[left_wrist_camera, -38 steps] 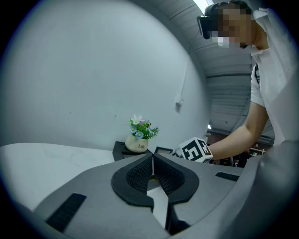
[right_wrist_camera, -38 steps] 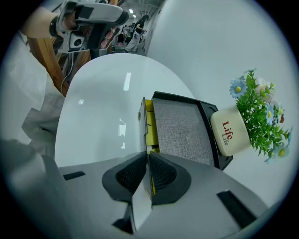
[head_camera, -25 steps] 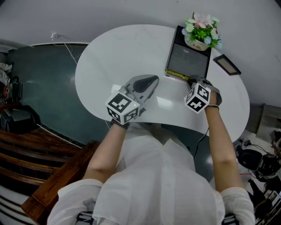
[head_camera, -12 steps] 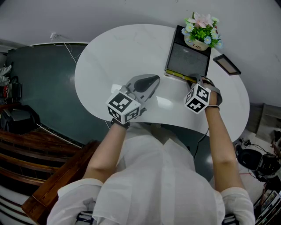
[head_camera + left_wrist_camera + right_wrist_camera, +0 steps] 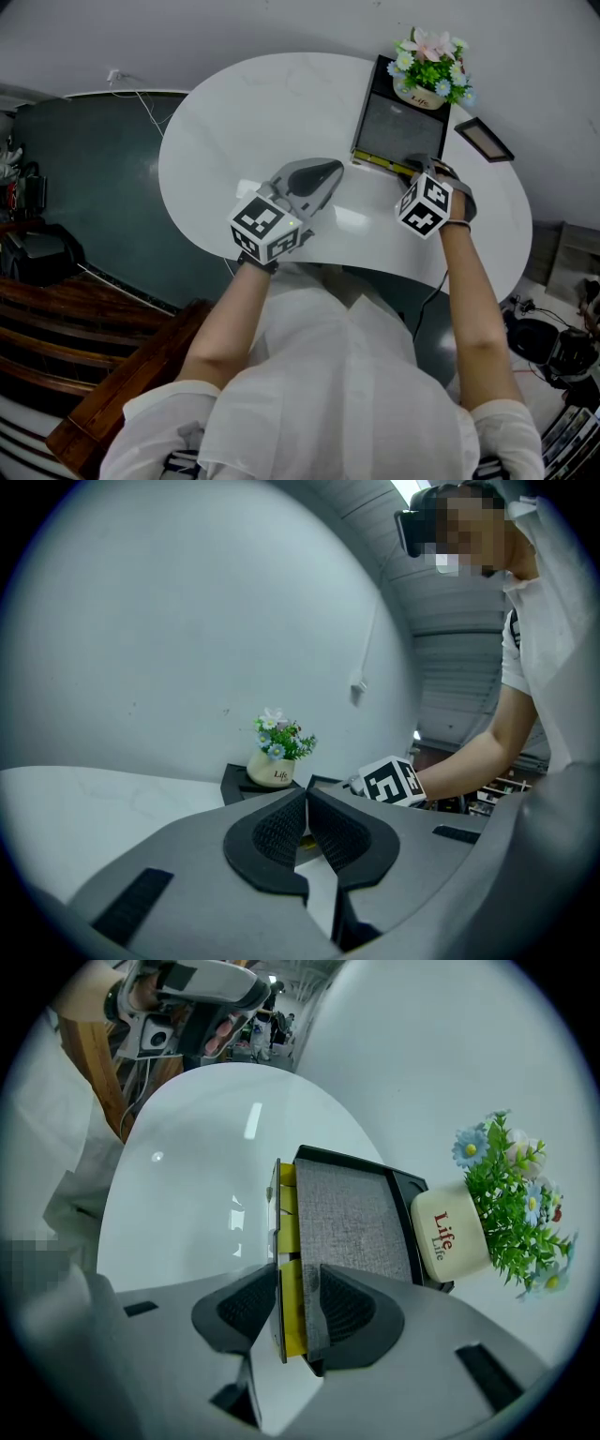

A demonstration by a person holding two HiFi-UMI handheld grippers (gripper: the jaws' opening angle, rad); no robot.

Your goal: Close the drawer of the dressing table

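Observation:
On the white table stands a black box with a grey top, its drawer pulled out a little and showing a yellow inside. My right gripper points steeply down at the drawer's front. Its jaws are opening, with the thin dark front panel between them, and the pads no longer squeeze it. The right gripper straddles that panel. My left gripper hovers level over the table's middle, shut on nothing, and in its own view the left gripper has its pads touching.
A cream flower pot with green leaves stands on the box's far end. A small dark frame lies to the box's right. The table's near edge runs just under both hands. A dark floor and wooden furniture lie to the left.
The right gripper's fingers seem slightly wider apart at the drawer front. Both hands have stayed in place.

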